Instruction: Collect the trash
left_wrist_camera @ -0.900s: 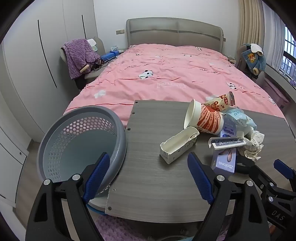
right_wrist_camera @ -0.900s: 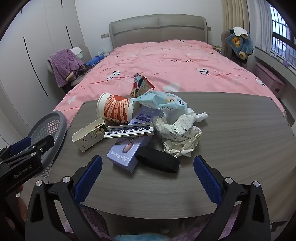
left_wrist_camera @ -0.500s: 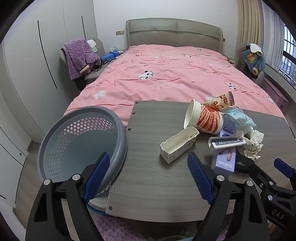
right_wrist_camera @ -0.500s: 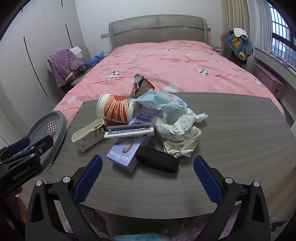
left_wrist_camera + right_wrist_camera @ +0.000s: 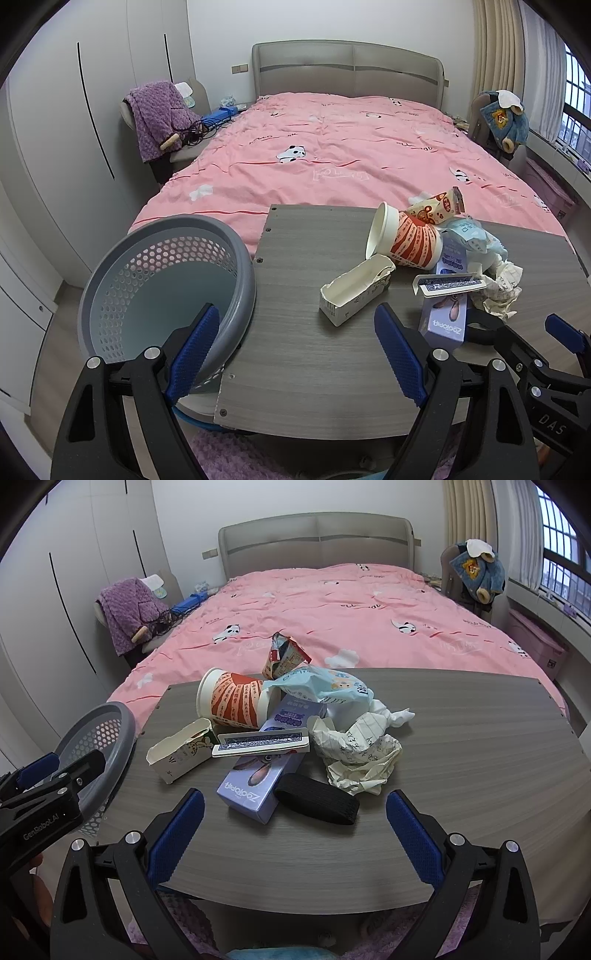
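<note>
On the grey table (image 5: 461, 746): trash heap (image 5: 280, 731) untouched, both grippers (image 5: 295, 823) (image 5: 295, 347) agape and empty; next, seize one piece for basket (image 5: 236, 251).

One basket (image 5: 236, 251), one paper cup (image 5: 232, 701)

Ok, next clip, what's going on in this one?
A person holds a gripper in each hand over a table at the foot of a bed. Both the left gripper and right gripper are open and holding nothing. A pile of trash sits untouched on the table: a paper cup, an open carton, a purple box, crumpled paper. The grey basket at the table's left edge looks empty. Collecting hasn't started.
</note>
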A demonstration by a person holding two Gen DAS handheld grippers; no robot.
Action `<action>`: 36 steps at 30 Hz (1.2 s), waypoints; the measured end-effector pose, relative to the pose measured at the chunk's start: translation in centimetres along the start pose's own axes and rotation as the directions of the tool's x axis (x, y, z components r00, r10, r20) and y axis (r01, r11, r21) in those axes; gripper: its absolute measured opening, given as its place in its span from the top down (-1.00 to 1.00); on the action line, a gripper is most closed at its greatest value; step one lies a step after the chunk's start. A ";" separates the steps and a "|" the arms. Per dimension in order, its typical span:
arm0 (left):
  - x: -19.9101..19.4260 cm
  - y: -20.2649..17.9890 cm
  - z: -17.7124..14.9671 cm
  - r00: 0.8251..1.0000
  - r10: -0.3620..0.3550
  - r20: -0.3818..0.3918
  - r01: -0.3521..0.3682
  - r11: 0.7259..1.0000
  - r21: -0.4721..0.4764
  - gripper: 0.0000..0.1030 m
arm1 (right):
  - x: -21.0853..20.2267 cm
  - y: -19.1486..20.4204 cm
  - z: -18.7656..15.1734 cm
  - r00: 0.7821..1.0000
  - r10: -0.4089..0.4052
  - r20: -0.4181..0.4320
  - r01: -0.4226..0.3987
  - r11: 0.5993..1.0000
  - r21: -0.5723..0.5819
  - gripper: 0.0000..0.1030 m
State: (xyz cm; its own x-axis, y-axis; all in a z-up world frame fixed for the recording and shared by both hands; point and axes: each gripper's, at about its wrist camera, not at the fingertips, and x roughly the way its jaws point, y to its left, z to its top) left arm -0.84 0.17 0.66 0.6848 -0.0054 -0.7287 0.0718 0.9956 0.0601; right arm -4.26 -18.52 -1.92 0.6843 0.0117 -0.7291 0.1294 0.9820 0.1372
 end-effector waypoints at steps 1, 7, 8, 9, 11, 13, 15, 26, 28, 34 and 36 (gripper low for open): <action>0.0 0.0 0.0 1.000 -0.001 0.001 0.001 1.000 0.000 -0.60 | 0.0 0.0 0.0 1.000 0.000 0.000 0.000 1.000 0.000 -0.88; -0.2 0.2 0.0 1.000 -0.002 0.005 0.002 1.000 -0.005 -0.60 | 0.0 0.1 0.0 1.000 -0.003 0.000 0.003 1.000 -0.003 -0.88; -0.3 0.1 0.0 1.000 -0.002 0.006 0.002 1.000 -0.005 -0.60 | -0.1 0.1 0.1 1.000 -0.005 0.001 0.005 1.000 -0.004 -0.88; -0.3 0.2 0.0 1.000 -0.003 0.007 0.003 1.000 -0.005 -0.60 | -0.1 0.2 0.1 1.000 -0.006 0.001 0.006 1.000 -0.006 -0.88; -0.3 0.1 0.0 1.000 -0.002 0.008 0.002 1.000 -0.005 -0.60 | -0.1 0.2 0.0 1.000 -0.002 0.000 0.002 1.000 -0.003 -0.88; -0.3 0.1 0.0 1.000 -0.004 0.009 0.004 1.000 -0.005 -0.60 | -0.2 0.2 0.1 1.000 -0.001 0.002 0.001 1.000 -0.001 -0.88; -0.4 0.1 0.0 1.000 -0.004 0.011 0.004 1.000 -0.005 -0.60 | -0.3 0.2 0.0 1.000 -0.001 0.005 0.001 1.000 -0.001 -0.88; -0.6 0.1 -0.1 1.000 -0.005 0.012 0.005 1.000 -0.005 -0.60 | -0.5 0.1 0.0 1.000 0.004 0.009 -0.004 1.000 0.003 -0.88; -0.7 0.1 -0.2 1.000 -0.006 0.011 0.006 1.000 -0.006 -0.60 | -0.6 0.0 0.0 1.000 0.005 0.009 -0.005 1.000 0.006 -0.88; -0.8 0.1 -0.3 1.000 -0.006 0.017 0.006 1.000 -0.004 -0.60 | -0.8 0.0 0.0 1.000 0.002 0.016 -0.002 1.000 0.000 -0.88; -0.8 0.1 -0.3 1.000 -0.007 0.017 0.007 1.000 -0.004 -0.60 | -0.8 0.0 0.0 1.000 0.004 0.015 -0.004 1.000 0.002 -0.88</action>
State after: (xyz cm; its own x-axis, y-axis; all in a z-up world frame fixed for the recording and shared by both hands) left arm -1.60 0.29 1.10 0.6962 -0.0141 -0.7177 0.0736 0.9959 0.0519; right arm -4.75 -18.49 -1.34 0.6953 0.0126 -0.7187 0.1280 0.9817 0.1411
